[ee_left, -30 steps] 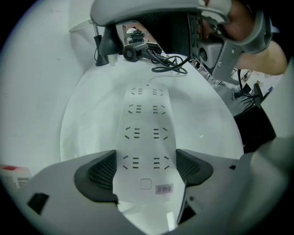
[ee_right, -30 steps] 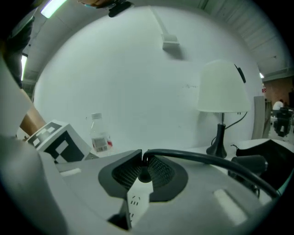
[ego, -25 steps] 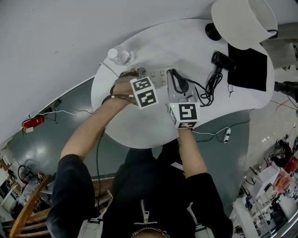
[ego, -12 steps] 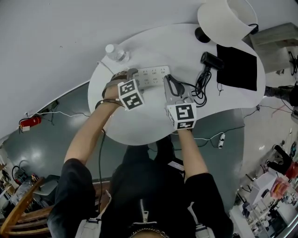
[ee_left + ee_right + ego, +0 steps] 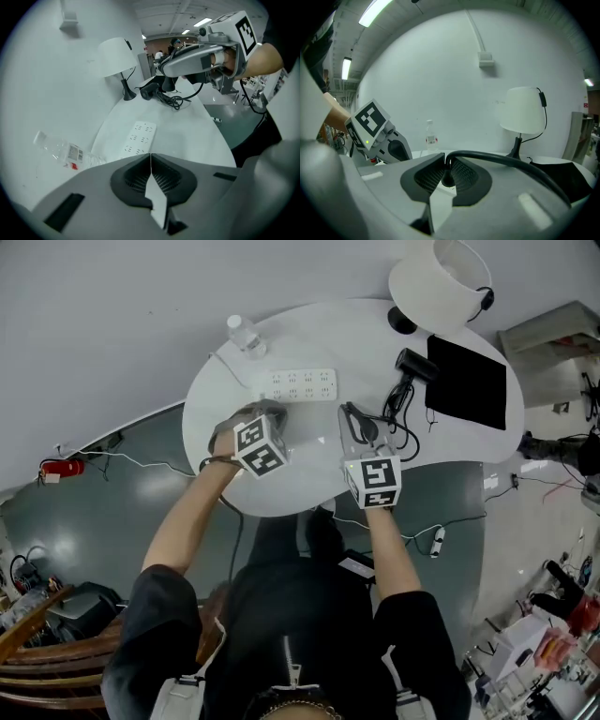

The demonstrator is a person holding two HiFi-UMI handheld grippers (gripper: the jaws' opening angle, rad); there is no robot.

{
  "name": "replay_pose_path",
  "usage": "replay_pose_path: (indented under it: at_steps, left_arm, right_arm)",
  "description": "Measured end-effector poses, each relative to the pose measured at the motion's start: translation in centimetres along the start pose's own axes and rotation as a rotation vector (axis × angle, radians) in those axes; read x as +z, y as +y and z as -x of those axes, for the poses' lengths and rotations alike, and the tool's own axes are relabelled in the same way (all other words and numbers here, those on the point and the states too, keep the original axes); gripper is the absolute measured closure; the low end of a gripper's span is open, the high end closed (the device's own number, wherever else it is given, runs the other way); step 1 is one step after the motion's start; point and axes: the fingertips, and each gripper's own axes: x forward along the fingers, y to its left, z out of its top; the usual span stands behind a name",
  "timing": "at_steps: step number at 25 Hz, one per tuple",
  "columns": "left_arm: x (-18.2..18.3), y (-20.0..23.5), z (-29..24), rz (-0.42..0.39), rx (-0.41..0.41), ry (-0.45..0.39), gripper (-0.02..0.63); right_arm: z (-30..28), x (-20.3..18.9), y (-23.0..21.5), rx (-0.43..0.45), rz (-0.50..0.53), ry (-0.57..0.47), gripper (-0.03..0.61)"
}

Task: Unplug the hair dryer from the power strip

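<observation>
**Fig.** Plug clear of strip: handling notes.

- **Right gripper** (image 5: 446,161) is clenching the plug (image 5: 447,178) of the hair dryer (image 5: 413,365) at the point where the cord (image 5: 511,161) enters it. The cord is arching off to the right.
- **Plug position:** it is being held over the table (image 5: 281,498), well apart from the power strip (image 5: 300,383). The strip's sockets are showing empty in the head view, so the pull itself is looking done.
- **Left gripper** (image 5: 151,155) has just been closing. Its pads are meeting w/ nothing btwn them, and it is sitting short of the strip, not touching it.
- **Dryer** is lying at the table's far right, just beside a black mat (image 5: 466,381).
- **Judgement, plug:** the body is prob. rigid, light, smooth plastic, so it is best pinched on its flat sides.
- **Judgement, cord:** it is soft and springy and is likely tugging the plug sideways. Hauling by the cord alone is risking strain.
- **Judgement, strip:** it is light and apt to slide unless pinned.
</observation>
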Motion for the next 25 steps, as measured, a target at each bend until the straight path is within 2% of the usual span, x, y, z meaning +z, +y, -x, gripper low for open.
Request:
replay_pose_path:
  at_steps: [5, 9, 17, 25]
  left_arm:
    - [0.4, -2.8, 2.8, 0.101, 0.025, -0.027, 0.601]
    - [0.8, -4.9, 5.0, 0.153, 0.06, -0.048, 0.601]
    - [1.1, -7.8, 8.9, 0.205, 0.14, -0.083, 0.601]
    - [1.7, -8.8, 11.1, 0.206, 0.174, -0.09, 0.601]
  right_arm:
    - [3.3, 0.4, 0.9, 0.038, 0.014, -0.02, 0.537]
    - [5.3, 0.5, 1.8, 0.067, 0.02, -0.038, 0.537]
    - [9.0, 1.4, 3.9, 0.123, 0.064, -0.074, 0.537]
    - [11.0, 2.3, 4.7, 0.153, 0.096, -0.081, 0.537]
